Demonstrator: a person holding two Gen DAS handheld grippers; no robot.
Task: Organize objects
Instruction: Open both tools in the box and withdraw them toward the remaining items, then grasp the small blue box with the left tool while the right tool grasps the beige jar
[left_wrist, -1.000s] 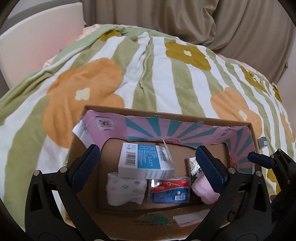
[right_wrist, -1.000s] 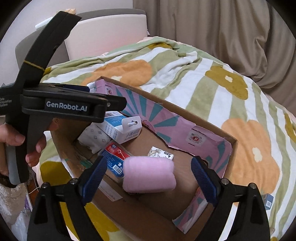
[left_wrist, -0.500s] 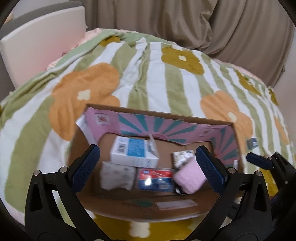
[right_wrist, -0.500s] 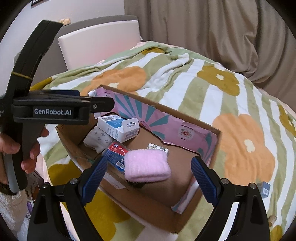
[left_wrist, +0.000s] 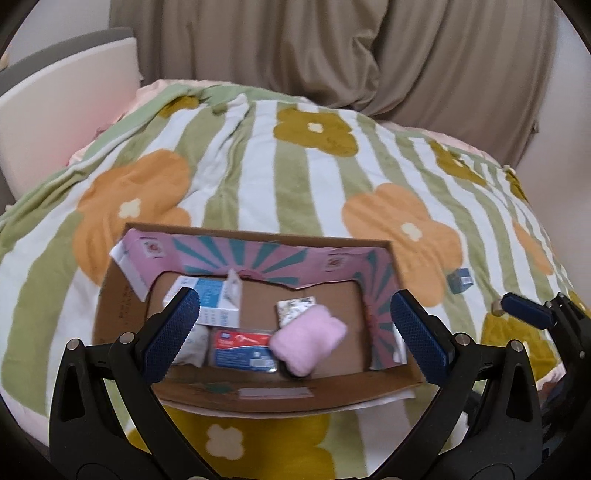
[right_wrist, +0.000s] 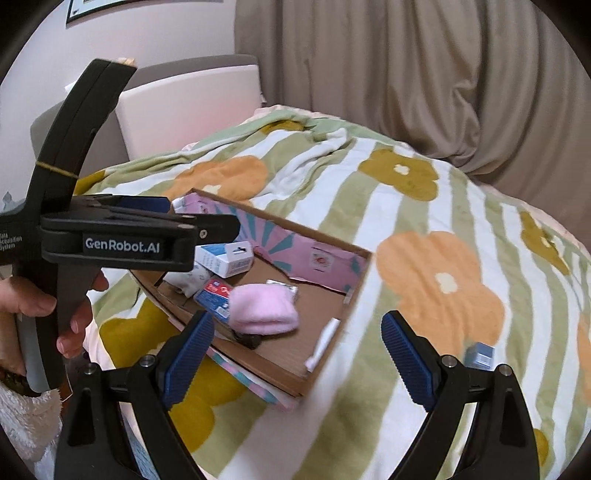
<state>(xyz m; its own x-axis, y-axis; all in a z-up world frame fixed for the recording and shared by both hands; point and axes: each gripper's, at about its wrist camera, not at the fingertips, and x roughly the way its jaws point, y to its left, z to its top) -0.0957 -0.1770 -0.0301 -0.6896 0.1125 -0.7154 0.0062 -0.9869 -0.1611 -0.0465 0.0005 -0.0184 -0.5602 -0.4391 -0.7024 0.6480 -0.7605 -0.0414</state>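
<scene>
Both hand-held grippers, left (left_wrist: 295, 332) and right (right_wrist: 297, 360), have pulled back from the box (left_wrist: 288, 400) on the bed (left_wrist: 258, 166), jaws spread and empty. The pink roll (left_wrist: 308, 339) now lies inside; a small blue carton (right_wrist: 479, 355) waits outside.

Soft, even, dim indoor light without glare; shadows faint. Fisheye bending and dark vignette at edges. Slight motion blur between the jaws.
</scene>
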